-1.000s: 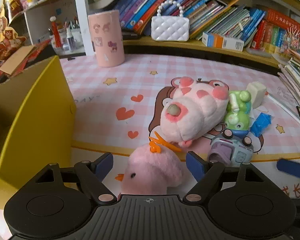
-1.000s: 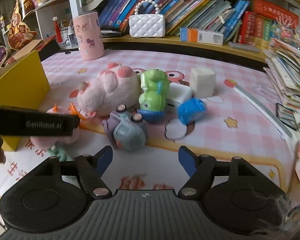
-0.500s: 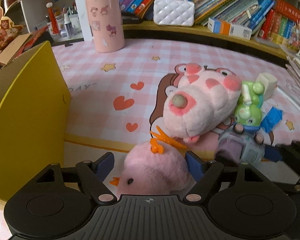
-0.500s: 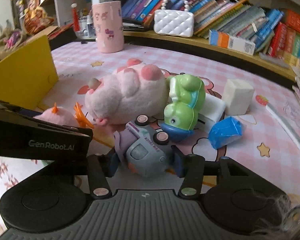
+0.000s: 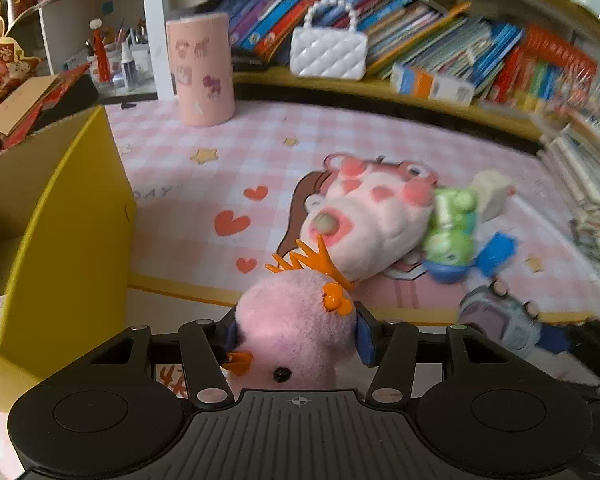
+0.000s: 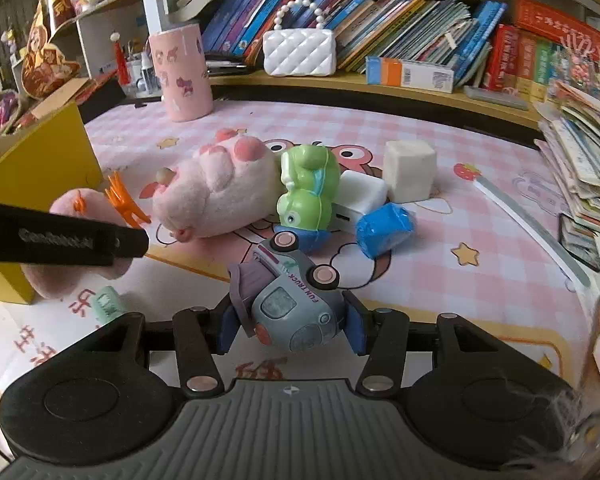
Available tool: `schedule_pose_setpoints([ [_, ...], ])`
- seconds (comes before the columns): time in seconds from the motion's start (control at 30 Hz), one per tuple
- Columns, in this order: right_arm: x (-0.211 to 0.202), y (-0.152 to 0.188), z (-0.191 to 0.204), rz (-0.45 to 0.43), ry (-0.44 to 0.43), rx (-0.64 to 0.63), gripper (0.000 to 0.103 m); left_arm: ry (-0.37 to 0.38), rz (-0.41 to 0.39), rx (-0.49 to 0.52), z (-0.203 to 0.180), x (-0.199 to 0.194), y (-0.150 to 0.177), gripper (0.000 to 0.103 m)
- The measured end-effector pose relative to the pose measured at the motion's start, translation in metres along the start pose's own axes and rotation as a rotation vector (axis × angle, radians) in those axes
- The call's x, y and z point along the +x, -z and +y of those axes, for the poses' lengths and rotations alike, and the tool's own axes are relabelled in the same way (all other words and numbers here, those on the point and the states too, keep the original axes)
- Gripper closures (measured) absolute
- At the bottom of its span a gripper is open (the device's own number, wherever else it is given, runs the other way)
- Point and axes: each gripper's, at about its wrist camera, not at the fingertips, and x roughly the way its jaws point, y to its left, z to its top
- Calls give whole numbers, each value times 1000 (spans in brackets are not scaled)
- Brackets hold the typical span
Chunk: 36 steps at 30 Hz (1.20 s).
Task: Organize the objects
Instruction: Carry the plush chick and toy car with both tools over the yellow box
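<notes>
Left wrist view: the left gripper has its blue pads against both flanks of a pink plush chick, and its jaws are closing on the toy. The chick lies with its orange beak toward the lower left and its orange feet pointing away from the camera. A yellow box stands open just to the left of it, on the pink checked mat.

Right wrist view: the right gripper is clamped on a grey-blue toy truck, one pad on each side (the truck is tipped over, wheels uppermost, with "FUN TRUCK" readable along its side).

Beyond the truck lie a large pink-and-white plush, a green toy figure touching it, a white block, a cream cube and a blue wrapped item, all grouped closely on the mat. The left gripper's black body crosses the left edge of this view, in front of the chick.

Background: a pink cylindrical holder, a white quilted purse and a row of books on the shelf.
</notes>
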Motion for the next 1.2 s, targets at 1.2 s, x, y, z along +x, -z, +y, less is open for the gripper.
schedule_pose_setpoints([
  [1.2, -116, 75, 130, 58, -10, -101, 53, 137, -47, -143, 93, -138, 126, 51],
])
